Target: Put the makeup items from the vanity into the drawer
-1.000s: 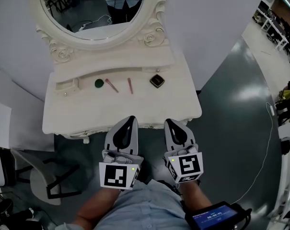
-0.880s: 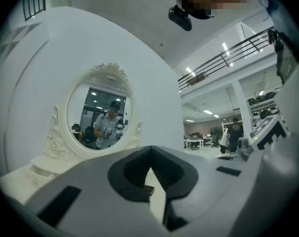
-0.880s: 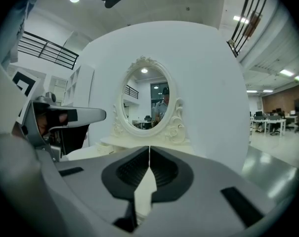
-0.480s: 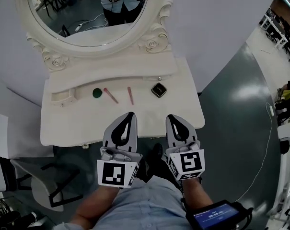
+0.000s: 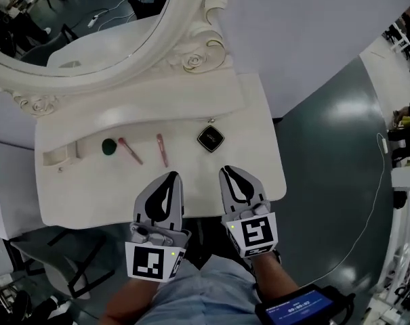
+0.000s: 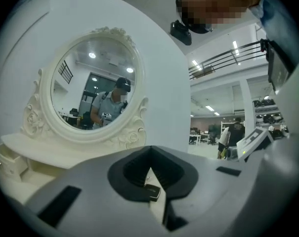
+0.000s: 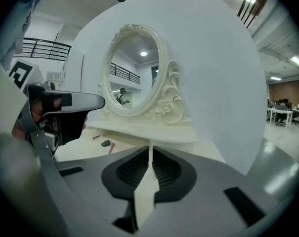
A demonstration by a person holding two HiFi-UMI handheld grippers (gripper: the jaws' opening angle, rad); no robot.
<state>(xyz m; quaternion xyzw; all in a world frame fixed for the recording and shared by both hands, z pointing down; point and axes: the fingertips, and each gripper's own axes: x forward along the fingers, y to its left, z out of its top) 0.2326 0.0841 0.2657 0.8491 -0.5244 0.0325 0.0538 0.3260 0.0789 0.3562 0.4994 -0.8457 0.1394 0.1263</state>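
Drawer, seemingly pulled out, is set at the far left of the tabletop; rightward from it are laid a green pot, a pink stick, a second pink stick and a black compact; nothing has been stowed yet. At the near edge the left gripper and right gripper are held with jaws clenched on nothing; they should be parted before any reach, and each stick pinched across its middle.

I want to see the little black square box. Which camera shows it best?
The head view: the black square box lies in full sight on the vanity. The left gripper view catches only a sliver; the right gripper view doesn't show it.
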